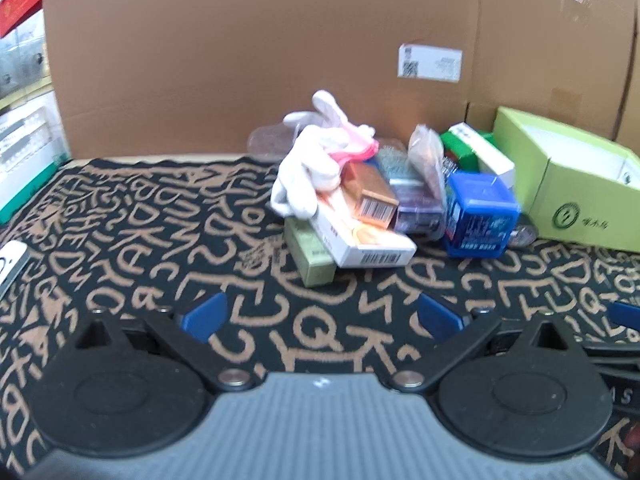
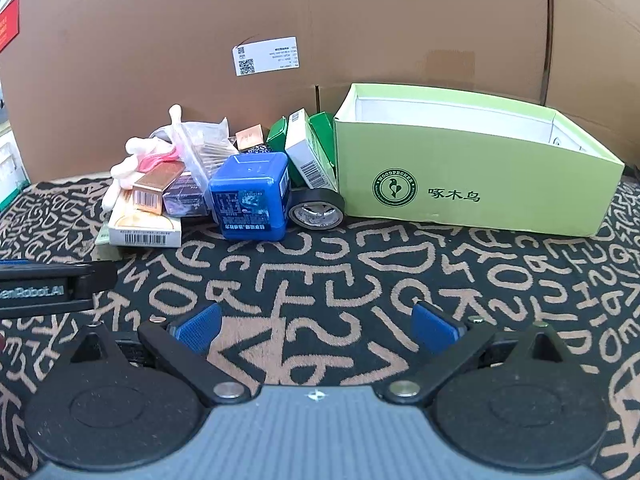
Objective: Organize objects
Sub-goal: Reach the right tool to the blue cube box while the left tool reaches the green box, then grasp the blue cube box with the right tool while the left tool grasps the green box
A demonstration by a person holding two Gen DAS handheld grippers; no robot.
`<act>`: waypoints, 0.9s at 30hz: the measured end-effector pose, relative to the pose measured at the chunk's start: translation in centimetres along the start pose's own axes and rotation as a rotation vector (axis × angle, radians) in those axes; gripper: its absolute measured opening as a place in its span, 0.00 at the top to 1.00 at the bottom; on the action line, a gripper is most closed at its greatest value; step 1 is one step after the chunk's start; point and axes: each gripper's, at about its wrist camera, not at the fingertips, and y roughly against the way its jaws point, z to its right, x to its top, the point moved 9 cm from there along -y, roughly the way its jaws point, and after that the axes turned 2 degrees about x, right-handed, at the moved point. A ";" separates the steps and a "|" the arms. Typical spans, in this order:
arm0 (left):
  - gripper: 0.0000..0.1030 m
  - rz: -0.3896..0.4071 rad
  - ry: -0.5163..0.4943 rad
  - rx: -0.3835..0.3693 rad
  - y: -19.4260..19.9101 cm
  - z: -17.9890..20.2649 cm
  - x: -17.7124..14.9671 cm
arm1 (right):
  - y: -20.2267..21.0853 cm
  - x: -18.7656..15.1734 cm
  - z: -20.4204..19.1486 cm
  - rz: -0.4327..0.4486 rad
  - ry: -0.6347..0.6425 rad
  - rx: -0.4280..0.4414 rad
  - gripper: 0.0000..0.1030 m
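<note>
A pile of small goods lies at the back of the patterned mat: a white plush toy (image 1: 308, 168), a copper box (image 1: 370, 194), a flat white box (image 1: 360, 240), a blue cube box (image 1: 478, 216) (image 2: 252, 196), a black tape roll (image 2: 318, 210) and a green-and-white box (image 2: 306, 152). An open light-green box (image 2: 476, 168) (image 1: 568, 184) stands right of the pile. My left gripper (image 1: 320, 316) is open and empty, short of the pile. My right gripper (image 2: 318, 326) is open and empty, in front of the green box.
A tall cardboard wall (image 2: 320, 20) closes the back. The black mat with tan letters (image 2: 360, 272) covers the table. The left gripper's body (image 2: 44, 286) shows at the right view's left edge. Shelving and a red sign (image 1: 28, 4) stand far left.
</note>
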 end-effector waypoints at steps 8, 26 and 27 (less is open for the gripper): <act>0.00 -0.031 0.026 -0.127 -2.3 -0.7 1.5 | -1.7 2.8 -1.6 0.105 -0.003 0.120 0.00; 0.52 -0.070 -0.025 -0.159 -6.2 -2.1 1.0 | -6.2 6.2 -3.8 0.126 0.110 0.120 0.39; 0.52 -0.071 -0.015 -0.160 -6.4 -2.2 1.2 | -5.7 5.8 -3.7 0.126 0.105 0.122 0.39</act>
